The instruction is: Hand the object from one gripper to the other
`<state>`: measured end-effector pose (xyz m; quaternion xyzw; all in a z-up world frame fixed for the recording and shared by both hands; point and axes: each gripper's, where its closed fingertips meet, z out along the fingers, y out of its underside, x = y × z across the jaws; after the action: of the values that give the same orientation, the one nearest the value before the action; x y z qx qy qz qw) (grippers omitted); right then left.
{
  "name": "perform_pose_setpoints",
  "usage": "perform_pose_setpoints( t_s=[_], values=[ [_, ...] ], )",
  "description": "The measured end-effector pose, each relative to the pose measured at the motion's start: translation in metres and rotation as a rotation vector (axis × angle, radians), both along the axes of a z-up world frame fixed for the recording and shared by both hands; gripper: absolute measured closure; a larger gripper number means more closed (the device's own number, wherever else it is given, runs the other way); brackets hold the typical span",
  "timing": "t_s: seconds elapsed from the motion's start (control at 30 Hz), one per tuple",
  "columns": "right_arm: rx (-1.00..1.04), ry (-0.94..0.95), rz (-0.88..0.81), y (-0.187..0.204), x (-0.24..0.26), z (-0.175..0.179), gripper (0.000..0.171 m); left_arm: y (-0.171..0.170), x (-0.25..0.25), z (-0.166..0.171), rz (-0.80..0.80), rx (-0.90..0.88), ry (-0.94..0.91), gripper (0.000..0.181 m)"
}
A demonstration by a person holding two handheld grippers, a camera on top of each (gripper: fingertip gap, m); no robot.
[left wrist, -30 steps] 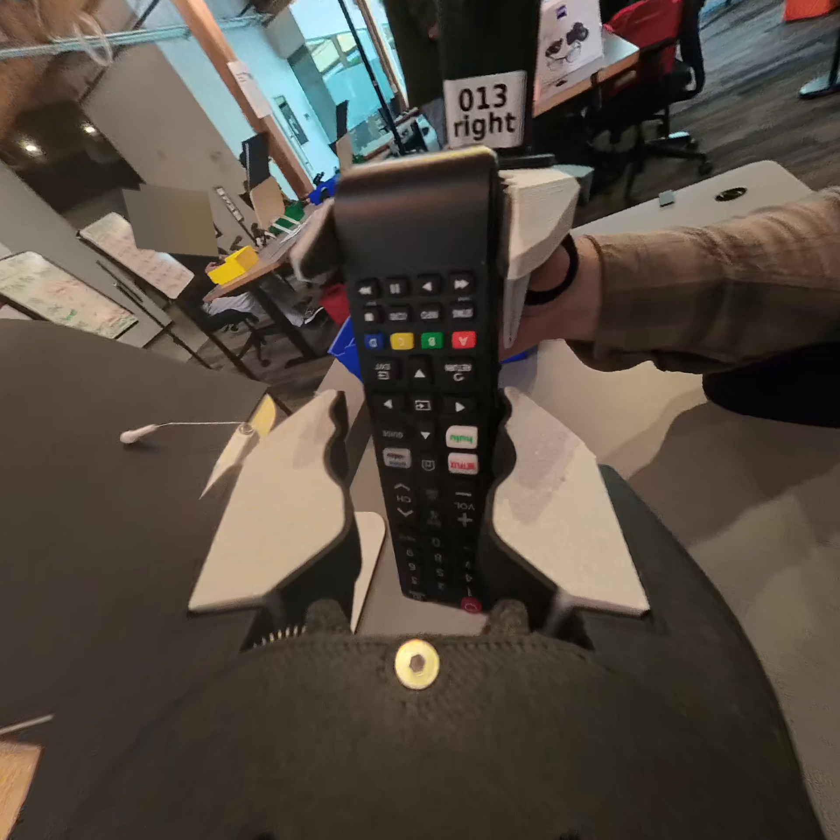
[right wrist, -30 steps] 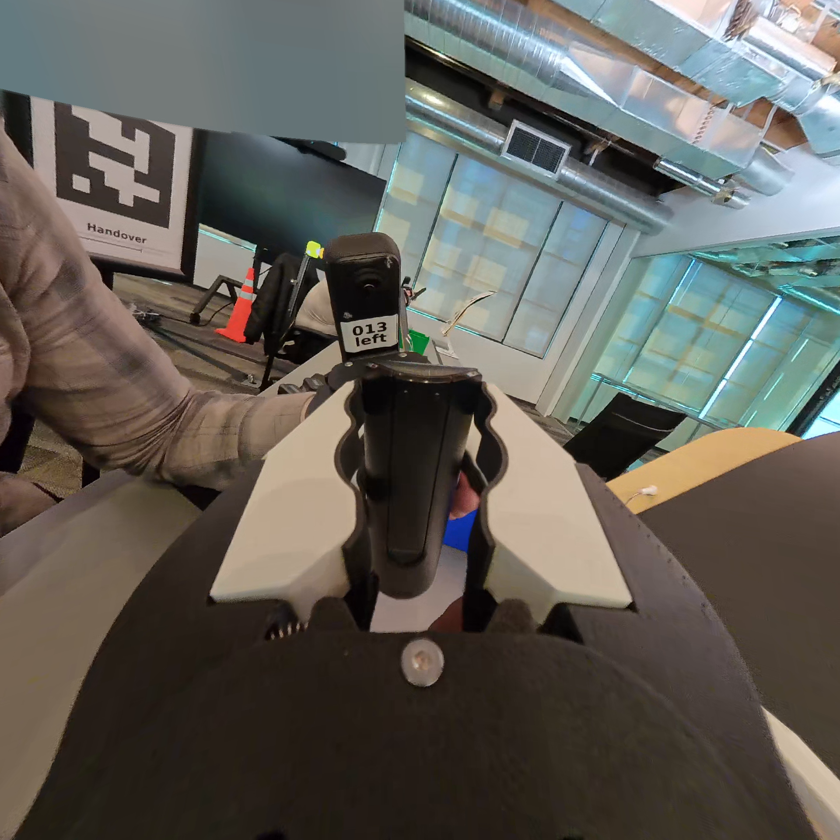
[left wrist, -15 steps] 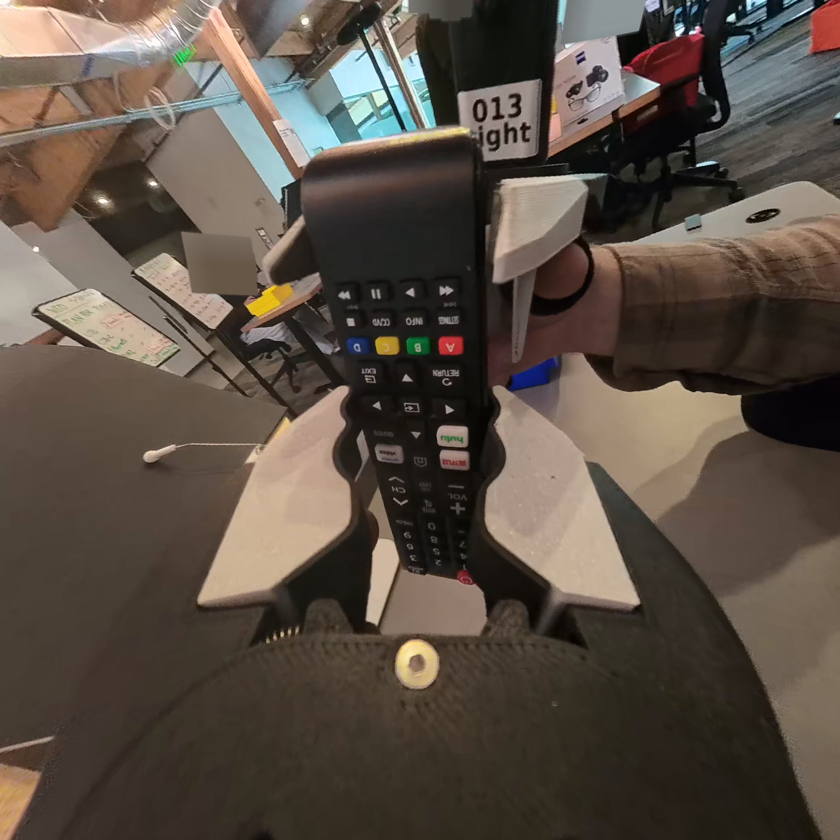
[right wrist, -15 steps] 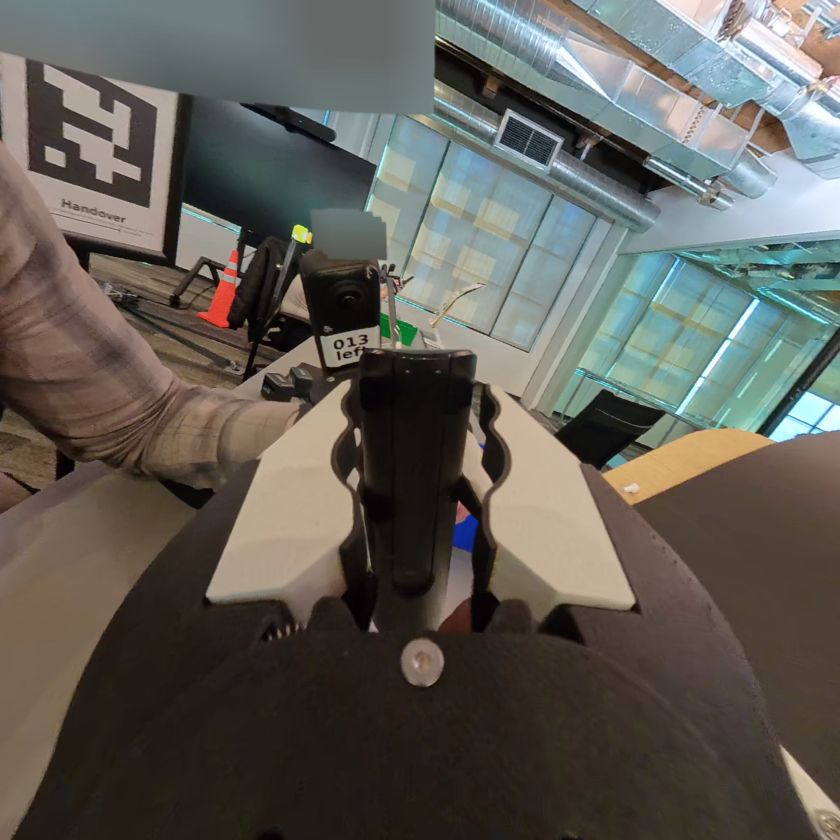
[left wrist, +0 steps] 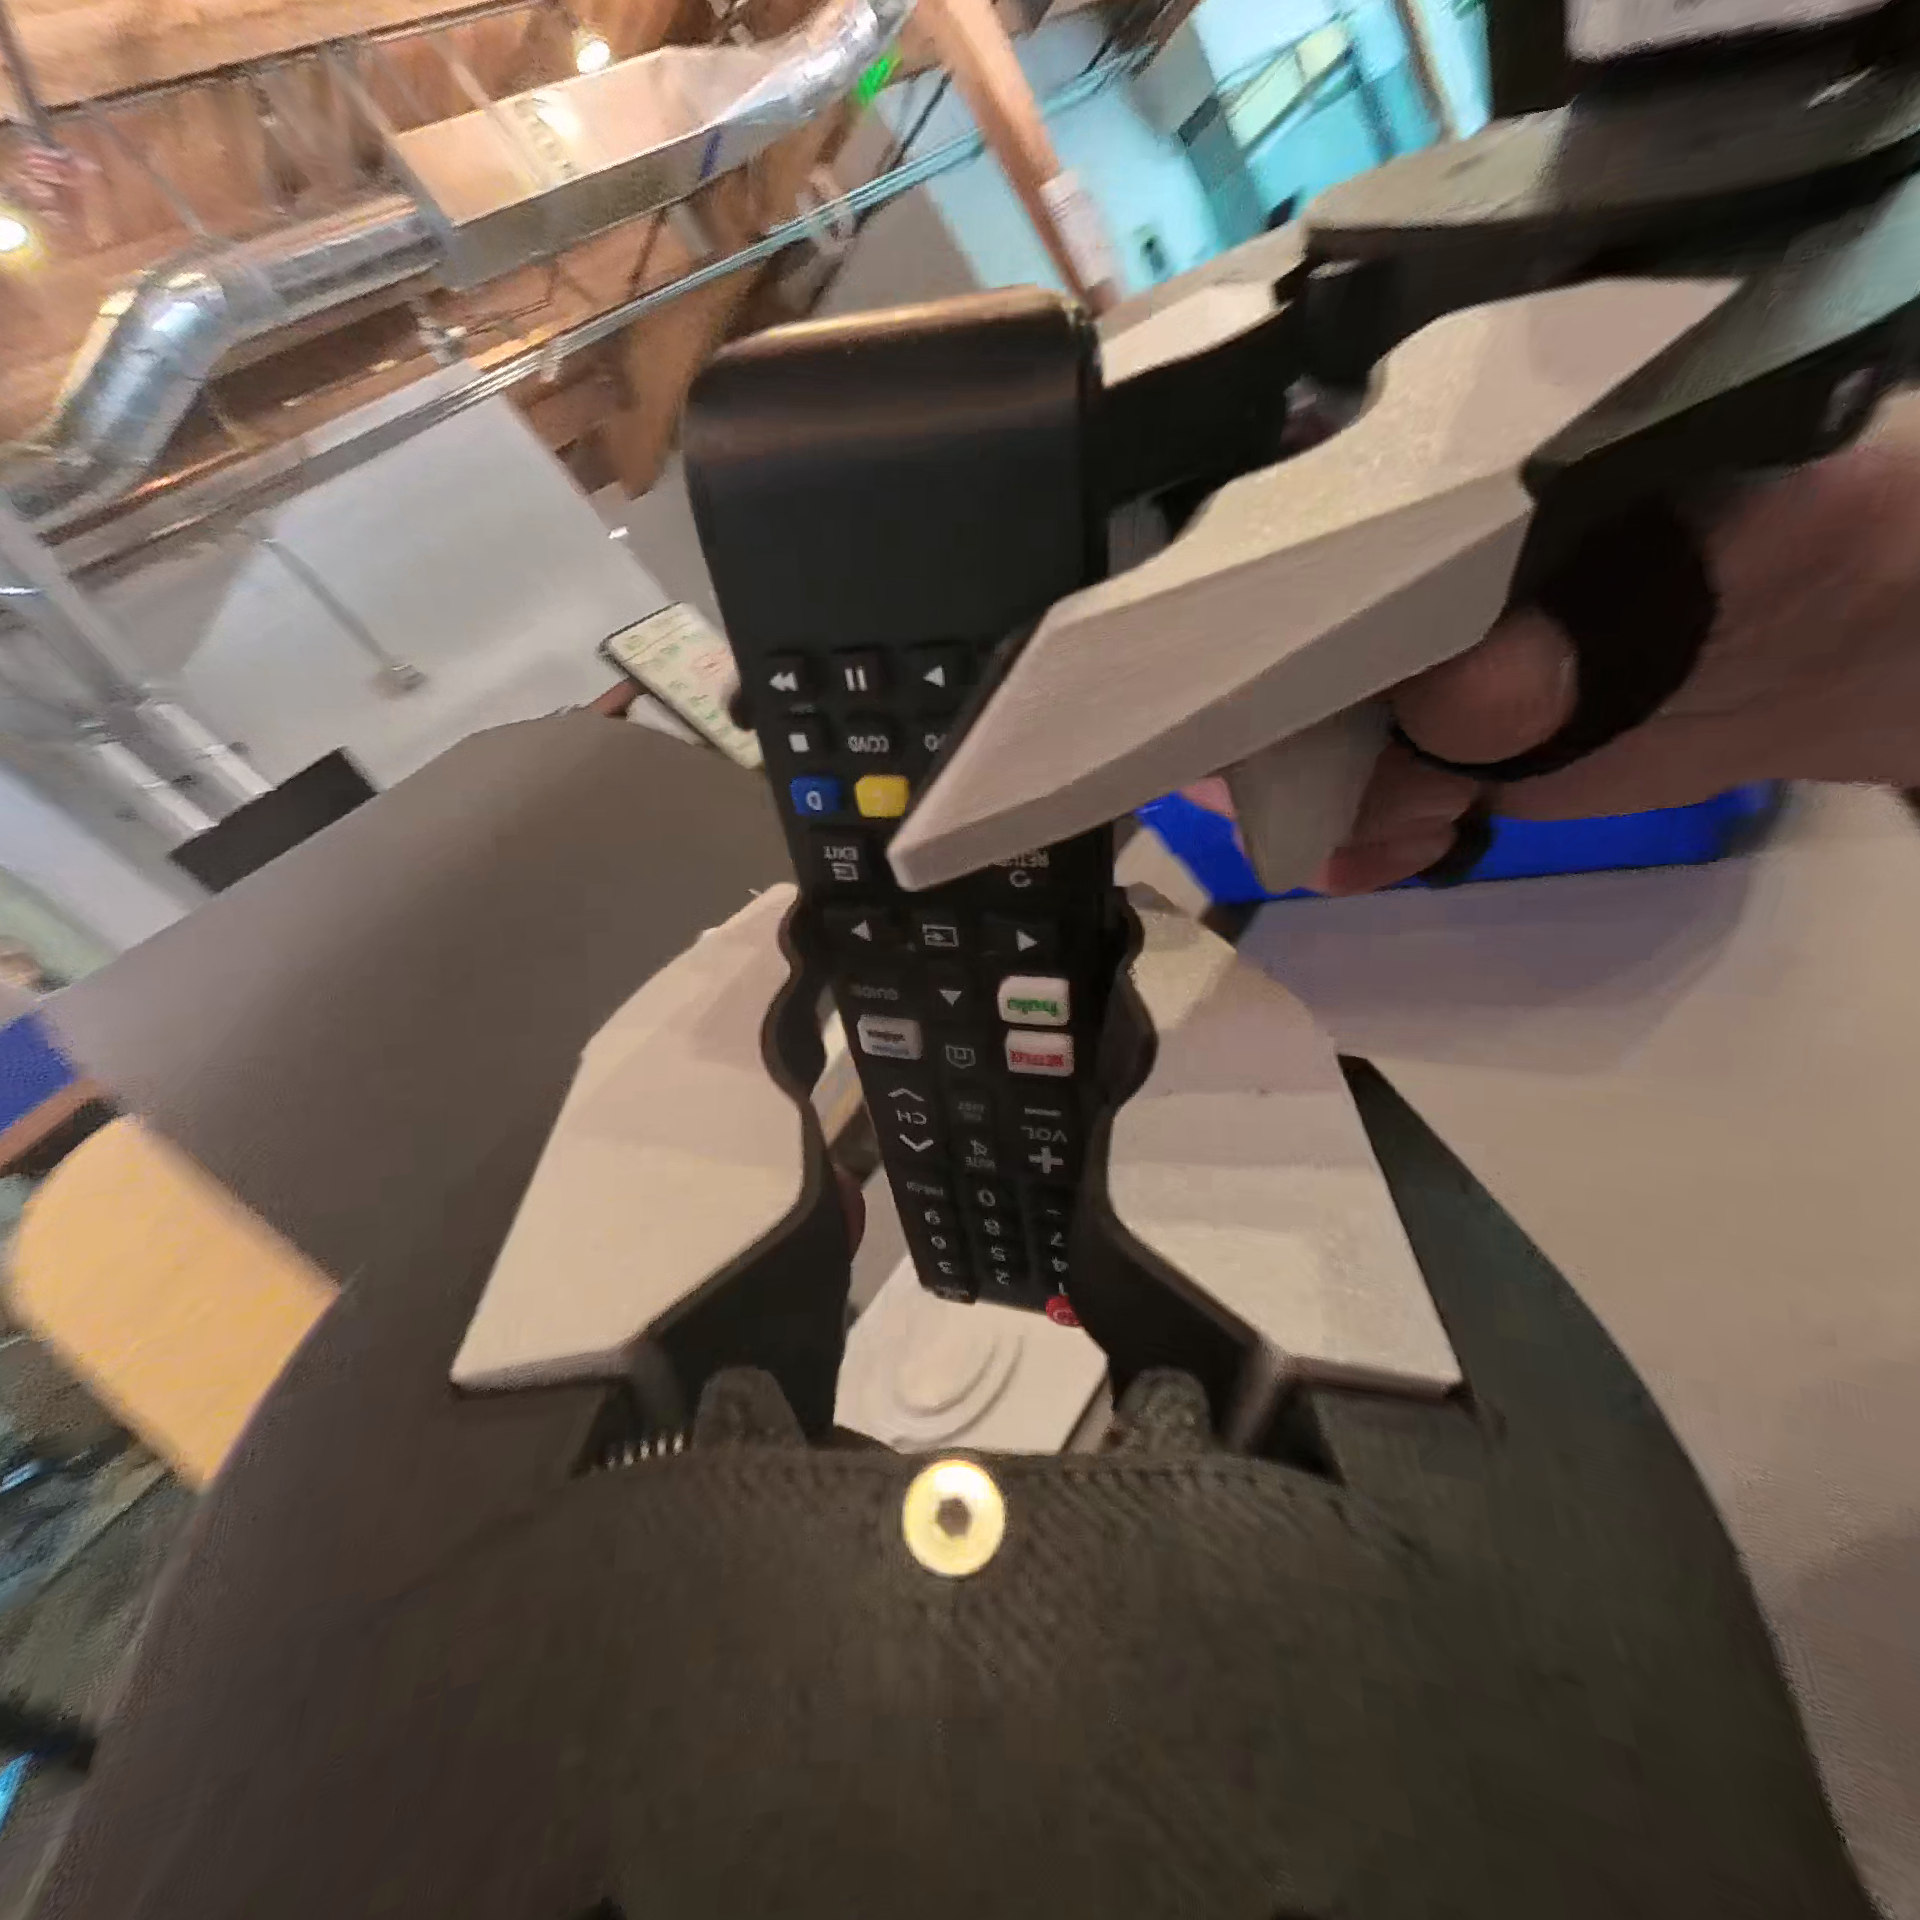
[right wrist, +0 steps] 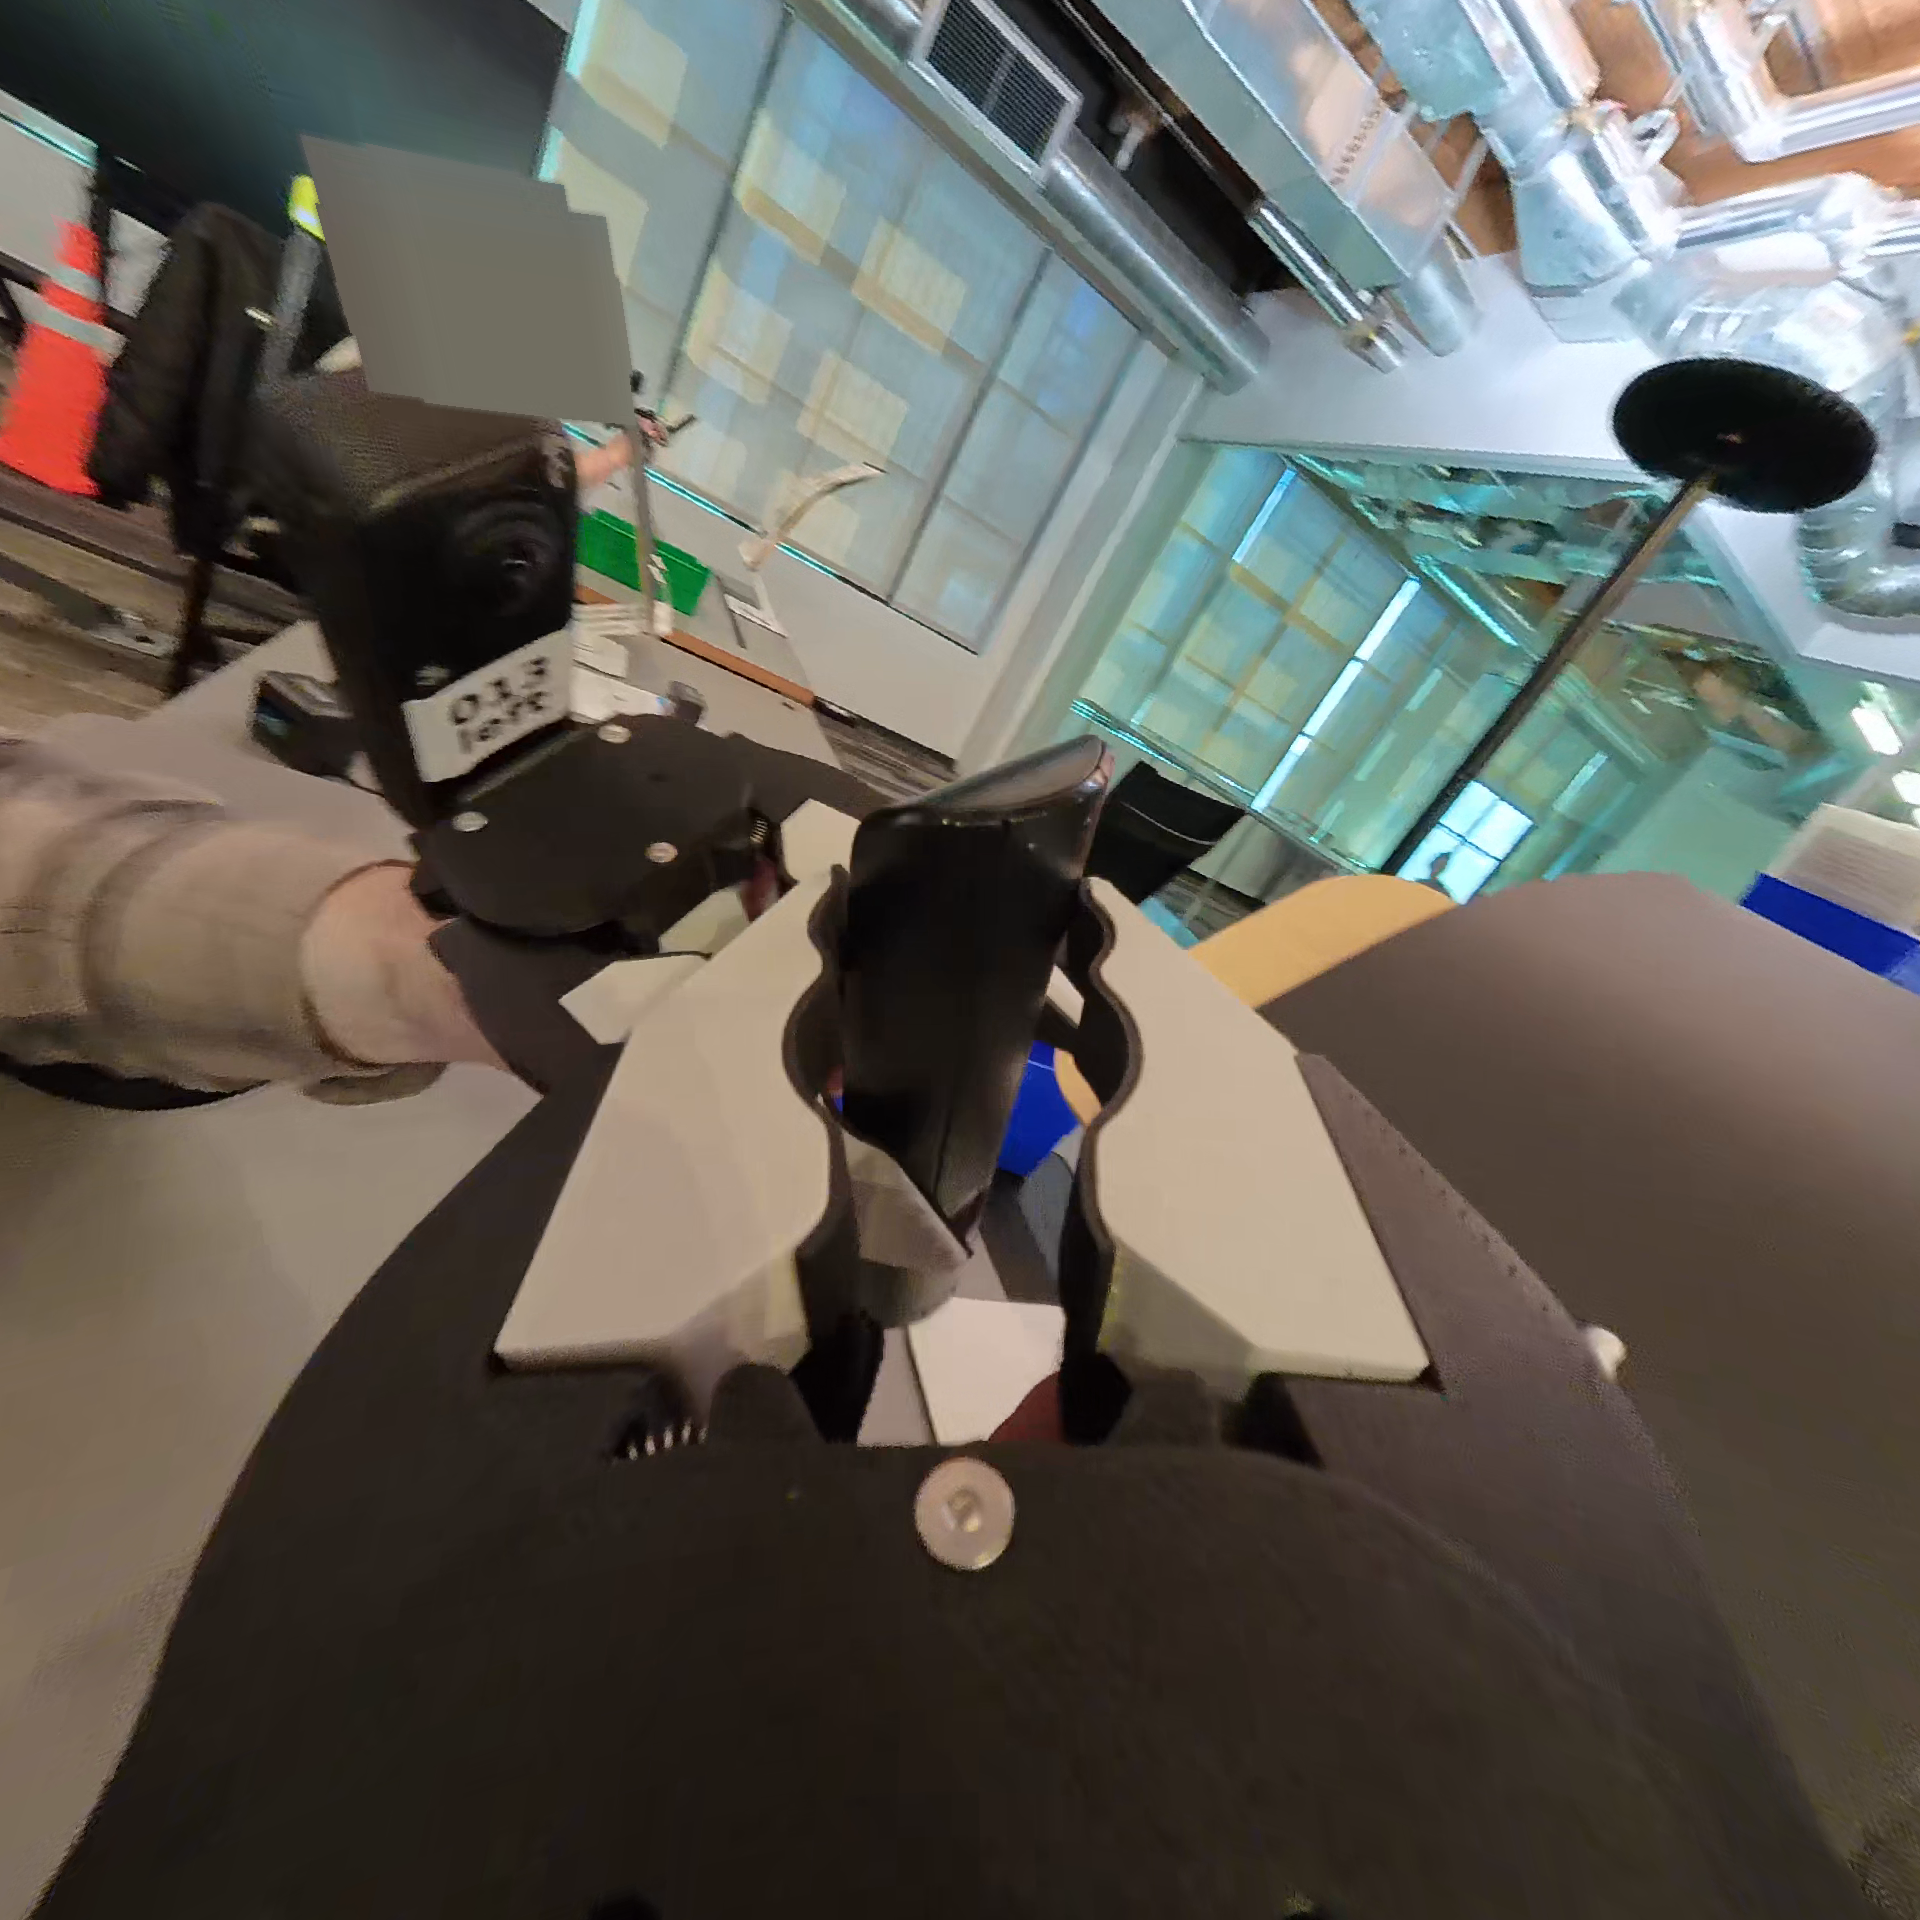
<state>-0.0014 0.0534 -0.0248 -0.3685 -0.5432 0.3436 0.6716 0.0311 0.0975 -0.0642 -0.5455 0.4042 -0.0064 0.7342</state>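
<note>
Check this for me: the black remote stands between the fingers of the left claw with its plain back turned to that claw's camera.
Not the back. The left wrist view shows the black remote standing between the fingers of the left claw with its button side turned to that claw's camera.

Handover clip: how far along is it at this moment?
Done: the remote is in the air and both tongs meet on it. In hand: the left tongs hug its keypad end, and the right tongs close round its far end. Left: one side must let go; neither looks open yet.
</note>
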Motion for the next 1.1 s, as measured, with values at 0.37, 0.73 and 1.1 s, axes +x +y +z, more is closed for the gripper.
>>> perform_pose_setpoints(
  t_s=[0.37,0.73,1.1],
  values=[
    [-0.145,0.135,-0.112,0.017,-0.005,0.009,0.148,0.013,-0.026,0.016,0.309,0.209,0.109,0.129],
    [-0.148,0.119,-0.064,0.011,-0.007,0.008,0.148,0.021,-0.021,-0.001,0.23,0.096,0.175,0.118],
    [-0.12,0.131,-0.094,0.014,-0.006,0.01,0.148,0.019,-0.021,0.001,0.202,0.092,0.125,0.123]
  ],
)
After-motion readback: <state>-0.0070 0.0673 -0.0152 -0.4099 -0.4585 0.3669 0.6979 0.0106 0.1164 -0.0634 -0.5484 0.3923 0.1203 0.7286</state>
